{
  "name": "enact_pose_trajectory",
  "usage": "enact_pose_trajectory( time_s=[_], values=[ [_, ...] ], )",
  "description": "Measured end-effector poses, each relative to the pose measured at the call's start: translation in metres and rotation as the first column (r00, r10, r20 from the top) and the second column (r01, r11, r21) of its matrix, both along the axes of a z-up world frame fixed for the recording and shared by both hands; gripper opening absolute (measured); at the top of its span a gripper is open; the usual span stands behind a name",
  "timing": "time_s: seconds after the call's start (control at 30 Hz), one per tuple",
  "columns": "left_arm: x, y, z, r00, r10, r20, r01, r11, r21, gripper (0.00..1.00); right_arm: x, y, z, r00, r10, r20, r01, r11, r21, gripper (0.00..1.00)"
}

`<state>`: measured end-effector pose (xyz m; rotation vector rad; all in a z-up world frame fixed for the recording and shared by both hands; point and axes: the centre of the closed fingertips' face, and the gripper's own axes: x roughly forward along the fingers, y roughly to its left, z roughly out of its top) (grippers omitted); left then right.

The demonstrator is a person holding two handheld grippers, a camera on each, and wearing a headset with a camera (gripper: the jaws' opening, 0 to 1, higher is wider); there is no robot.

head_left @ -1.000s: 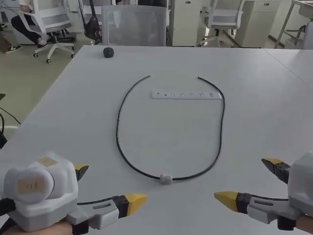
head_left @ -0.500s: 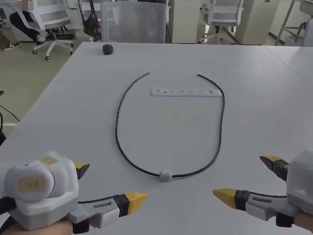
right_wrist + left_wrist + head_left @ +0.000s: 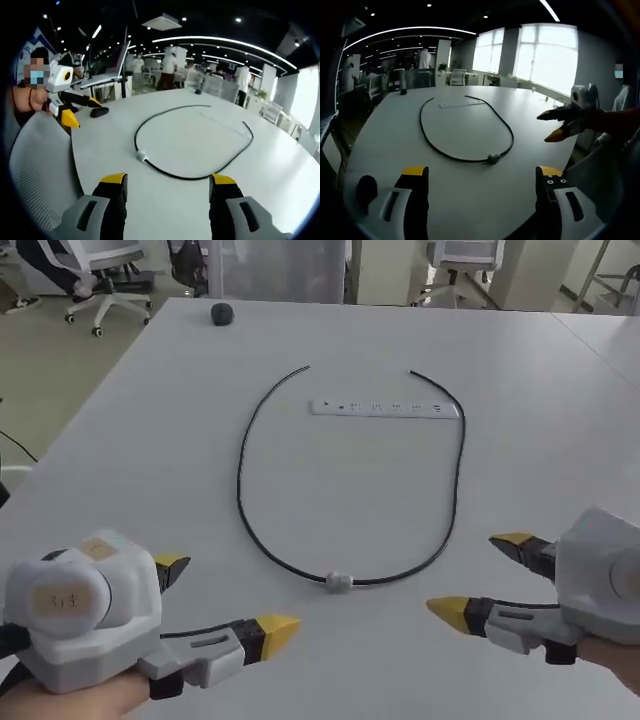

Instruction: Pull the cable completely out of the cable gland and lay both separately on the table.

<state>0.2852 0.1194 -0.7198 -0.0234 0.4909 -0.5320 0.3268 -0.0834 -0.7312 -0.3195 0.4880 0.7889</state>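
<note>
Head view — I hold my left gripper (image 3: 225,596) at 7 o'clock and right gripper (image 3: 478,574) at 5, both spread wide, empty. The cable (image 3: 239,490) loops on the table (image 3: 340,490), with the gland (image 3: 339,582) on it at 6 o'clock.

Left gripper (image 3: 232,593) and right gripper (image 3: 472,573) hover apart; jaws spread wide.

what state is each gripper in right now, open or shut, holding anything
Left gripper: open, holding nothing.
Right gripper: open, holding nothing.
The cable and its cable gland lie untouched between them.
</note>
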Motion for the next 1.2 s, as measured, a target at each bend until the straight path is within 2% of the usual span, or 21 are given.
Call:
enact_pose_trajectory(
  time_s=[0.07, 0.2, 0.3, 0.43, 0.5, 0.67, 0.87, 0.97, 1.1, 1.2],
  values=[
    [0.0, 0.0, 0.0, 1.0, -0.002, 0.004, 0.002, 1.0, 0.002, 0.89, 0.002, 0.004, -0.001, 1.0, 0.019, -0.002, -0.019, 1.0, -0.014, 0.65],
    [0.0, 0.0, 0.0, 1.0, 0.0, 0.004, 0.0, 1.0, 0.003, 0.87, 0.005, 0.012, -0.002, 0.999, 0.049, -0.007, -0.049, 0.998, -0.027, 0.55],
    [0.0, 0.0, 0.0, 1.0, 0.001, 0.006, -0.001, 1.0, 0.0, 0.87, 0.006, 0.019, -0.005, 0.996, 0.078, -0.032, -0.08, 0.996, -0.04, 0.44],
    [-0.002, 0.0, -0.001, 1.0, 0.0, 0.0, 0.0, 1.0, -0.001, 0.87, 0.006, 0.035, -0.009, 0.989, 0.138, -0.052, -0.141, 0.988, -0.06, 0.35],
    [-0.002, -0.001, -0.002, 1.0, -0.004, 0.001, 0.004, 1.0, 0.001, 0.87, 0.01, 0.041, -0.009, 0.987, 0.154, -0.042, -0.156, 0.985, -0.073, 0.34],
    [-0.001, -0.002, -0.001, 1.0, -0.008, 0.004, 0.008, 1.0, 0.002, 0.87, 0.015, 0.063, -0.019, 0.97, 0.232, -0.073, -0.24, 0.964, -0.116, 0.34],
    [0.001, -0.001, -0.001, 1.0, -0.01, 0.006, 0.01, 1.0, 0.003, 0.87, 0.021, 0.082, -0.033, 0.949, 0.294, -0.114, -0.309, 0.94, -0.145, 0.32],
    [0.002, -0.002, 0.0, 1.0, -0.009, 0.005, 0.009, 1.0, 0.001, 0.87, 0.023, 0.086, -0.044, 0.938, 0.317, -0.139, -0.338, 0.925, -0.173, 0.3],
    [0.002, -0.002, 0.0, 1.0, -0.008, 0.008, 0.008, 1.0, 0.002, 0.87, 0.026, 0.089, -0.051, 0.929, 0.334, -0.163, -0.36, 0.915, -0.182, 0.28],
    [0.003, -0.001, 0.0, 1.0, -0.006, 0.01, 0.006, 1.0, 0.005, 0.87, 0.028, 0.092, -0.059, 0.918, 0.35, -0.186, -0.384, 0.902, -0.199, 0.27]
  ],
)
